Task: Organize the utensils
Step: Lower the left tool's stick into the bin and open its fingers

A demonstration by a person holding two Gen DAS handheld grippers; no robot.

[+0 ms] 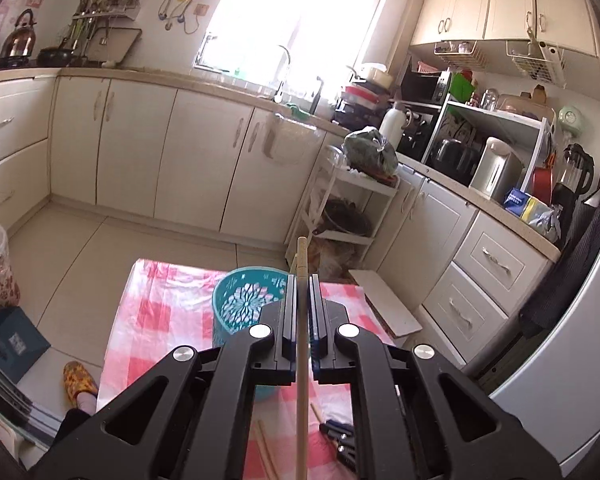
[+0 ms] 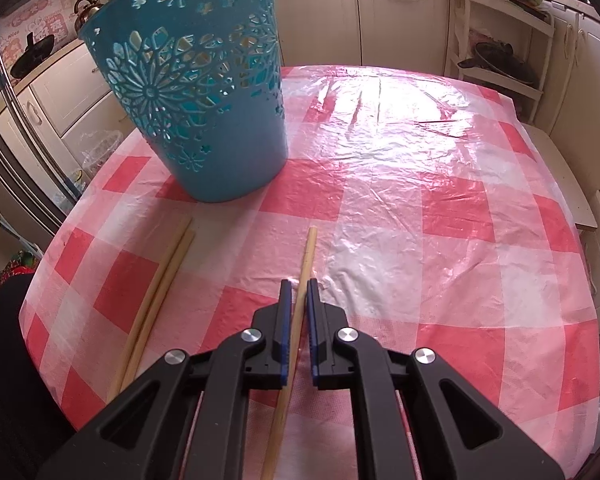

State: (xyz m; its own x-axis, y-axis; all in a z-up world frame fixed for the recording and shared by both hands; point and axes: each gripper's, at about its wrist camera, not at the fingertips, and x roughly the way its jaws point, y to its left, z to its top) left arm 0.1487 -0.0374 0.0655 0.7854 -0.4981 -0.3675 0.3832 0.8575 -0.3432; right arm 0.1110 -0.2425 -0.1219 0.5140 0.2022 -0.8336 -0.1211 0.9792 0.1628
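Two hand-held grippers each pinch one wooden chopstick. The left hand-held gripper is raised above the surface, its jaws pressed nearly together on a chopstick that runs straight up the frame toward 12 o'clock, its tip poking past the fingertips. Below it, toward 11 o'clock of the fingertips, stands the teal openwork basket on the red-and-white checked plastic cloth. At 6 o'clock in that view more chopstick ends lie on the cloth, with the other gripper's dark tips beside them.

The right hand-held gripper is low over the surface, jaws closed onto a second chopstick; whether this stick rests on the cloth or is just lifted cannot be told. Its tip points to 12 o'clock, leaning slightly right. A pair of chopsticks lies side by side, touching, at 9 o'clock of the fingertips. The teal basket stands upright at 11 o'clock, near the pair's far ends but apart from them.
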